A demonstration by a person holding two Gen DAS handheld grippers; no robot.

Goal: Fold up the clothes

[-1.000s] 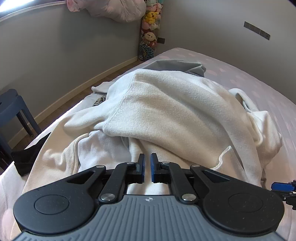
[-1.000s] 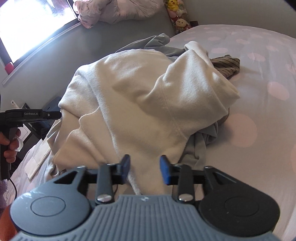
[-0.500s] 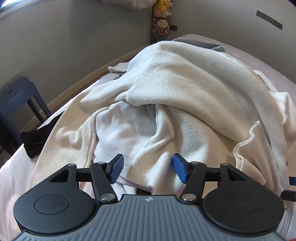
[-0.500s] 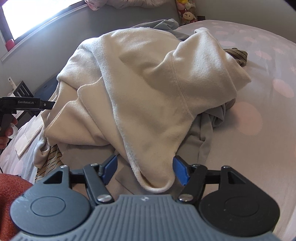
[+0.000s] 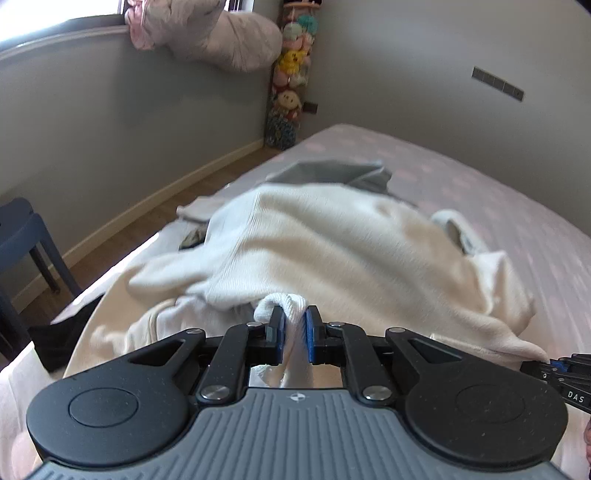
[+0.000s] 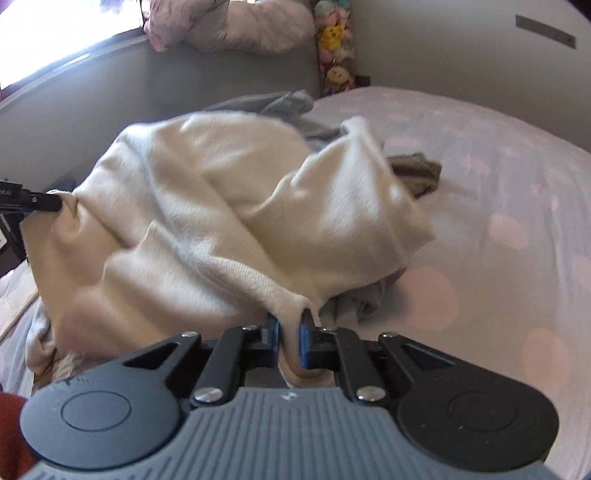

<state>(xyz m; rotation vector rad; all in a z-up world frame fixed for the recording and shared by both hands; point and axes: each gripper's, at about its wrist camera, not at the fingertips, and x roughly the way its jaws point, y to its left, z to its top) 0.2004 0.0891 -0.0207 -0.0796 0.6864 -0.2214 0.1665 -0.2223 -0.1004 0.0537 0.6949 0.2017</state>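
A column of colourful stuffed plush toys hangs in the upper-centre corner, a bundled pink padded quilt at upper left, and a dark blue plastic stool at left edge.

Bright daylight from blown-out window upper left; soft shadows; motion blur on clothes; fisheye-bent edges.

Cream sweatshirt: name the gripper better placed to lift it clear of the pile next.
Probably right. The right gripper pinches the cream sweatshirt at its free ribbed edge; the left gripper clamps a fold under the heap.
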